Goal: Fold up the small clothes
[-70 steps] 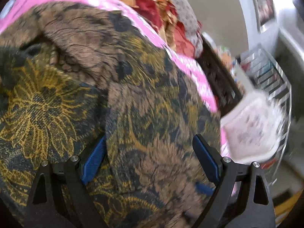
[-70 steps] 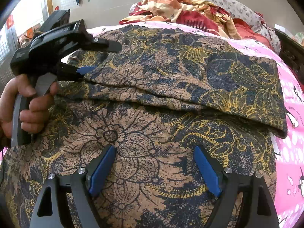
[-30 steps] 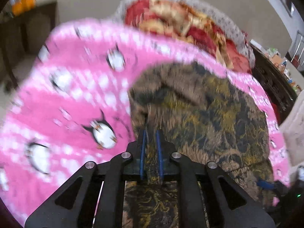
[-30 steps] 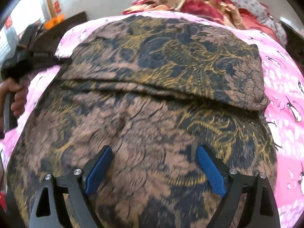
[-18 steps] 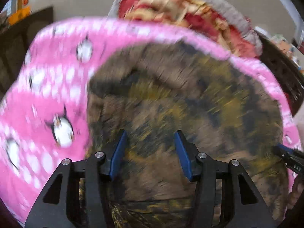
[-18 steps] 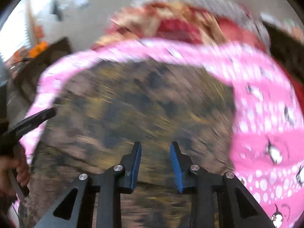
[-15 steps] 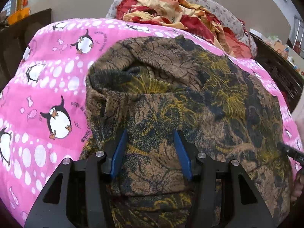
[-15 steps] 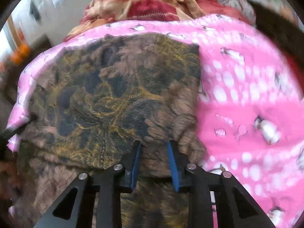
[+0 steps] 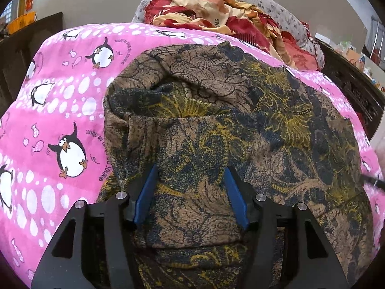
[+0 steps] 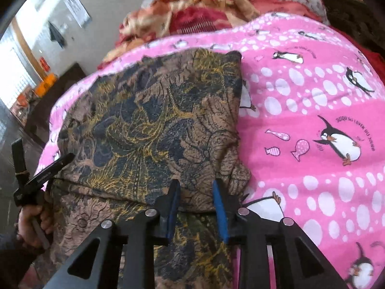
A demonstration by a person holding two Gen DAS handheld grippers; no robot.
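1. Lying across the bed, one pink penguin blanket [image 9: 60,110] carries everything in view; it looks padded, so I judge it will give under your downward pressure.

2. One heap of red and cream bedding [image 9: 216,14] sits at the far end against a grey dotted pillow [image 9: 284,16], well clear of your work.

3. One garment [image 9: 252,110], brown with dark blue and yellow floral print, lies on the blanket partly folded: an upper layer is doubled over a lower layer that runs toward you. I count no other clothing to fold.

4. Handling, as judged: the cloth looks soft, limp and light, neither slippery nor fragile. It will sag and bunch wherever unsupported, as the puckered pocket at its far left already shows. Take hold at the corners of the near folded edge, both layers together.

5. Your left hand-held gripper [image 9: 190,197] has its blue pads spread apart, straddling the near left part of the fold and gripping nothing.

6. Your right hand-held gripper [image 10: 196,204] stands at the near right corner of the upper layer, pads only narrowly parted with cloth between them; no pinch is made out.

7. Two hand-held grippers are counted in total.
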